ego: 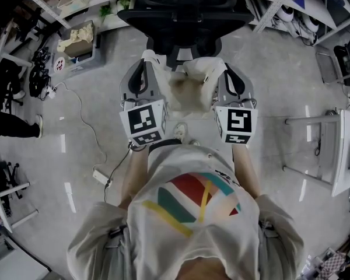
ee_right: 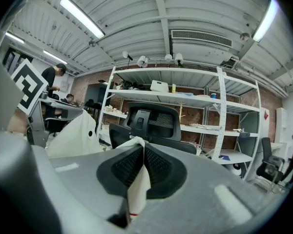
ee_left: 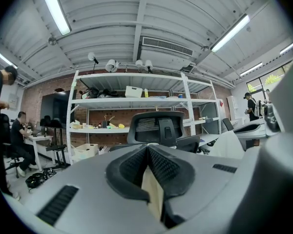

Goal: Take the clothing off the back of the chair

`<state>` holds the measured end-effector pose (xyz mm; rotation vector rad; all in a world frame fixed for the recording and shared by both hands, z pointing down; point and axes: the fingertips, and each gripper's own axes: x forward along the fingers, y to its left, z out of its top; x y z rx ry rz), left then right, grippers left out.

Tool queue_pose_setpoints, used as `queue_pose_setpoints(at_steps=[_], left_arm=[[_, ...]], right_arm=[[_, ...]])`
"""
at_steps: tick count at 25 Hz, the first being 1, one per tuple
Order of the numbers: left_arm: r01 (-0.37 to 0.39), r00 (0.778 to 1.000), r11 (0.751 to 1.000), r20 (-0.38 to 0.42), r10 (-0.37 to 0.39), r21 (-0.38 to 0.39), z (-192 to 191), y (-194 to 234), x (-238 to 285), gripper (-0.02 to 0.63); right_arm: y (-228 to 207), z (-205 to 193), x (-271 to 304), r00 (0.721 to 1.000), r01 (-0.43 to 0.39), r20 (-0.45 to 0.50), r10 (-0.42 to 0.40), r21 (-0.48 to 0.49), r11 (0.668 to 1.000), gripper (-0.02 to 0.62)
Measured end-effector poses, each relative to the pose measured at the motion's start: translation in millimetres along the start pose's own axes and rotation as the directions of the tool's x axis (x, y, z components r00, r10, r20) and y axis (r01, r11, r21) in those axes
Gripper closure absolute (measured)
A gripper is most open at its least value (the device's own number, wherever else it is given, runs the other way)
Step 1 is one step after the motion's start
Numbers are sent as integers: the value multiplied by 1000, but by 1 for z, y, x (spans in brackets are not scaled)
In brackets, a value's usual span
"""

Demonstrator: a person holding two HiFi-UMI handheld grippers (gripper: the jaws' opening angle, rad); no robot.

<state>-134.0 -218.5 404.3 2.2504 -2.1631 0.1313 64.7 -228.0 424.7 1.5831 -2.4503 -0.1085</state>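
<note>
The black office chair (ego: pixel 184 10) stands in front of me, its back bare in both gripper views. A cream garment (ego: pixel 189 89) hangs between my two grippers, off the chair and just short of its seat. My left gripper (ego: pixel 147 63) is shut on one edge of it; in the left gripper view the cream cloth (ee_left: pixel 154 194) is pinched between the ribbed pads (ee_left: pixel 134 167), with the chair (ee_left: pixel 158 128) beyond. My right gripper (ego: pixel 221 69) is shut on the other edge; white cloth (ee_right: pixel 136 189) sticks out of its closed jaws, and more of the garment (ee_right: pixel 75 135) billows at left.
White shelving (ee_left: pixel 136 99) lines the brick wall behind the chair. A cable with a power strip (ego: pixel 99 177) lies on the floor at left, near a box (ego: pixel 79 39). A white table (ego: pixel 347 150) stands at right. People (ee_left: pixel 19 140) sit and stand at desks far left.
</note>
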Motion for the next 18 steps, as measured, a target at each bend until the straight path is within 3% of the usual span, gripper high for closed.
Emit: queue_pose_setpoints(at_steps=[18], left_arm=[[19,1000,1000,23,-19,3,10,-1,2,592]], right_arm=[[-7,6,-4,999,33,14,-33,11,999,586]])
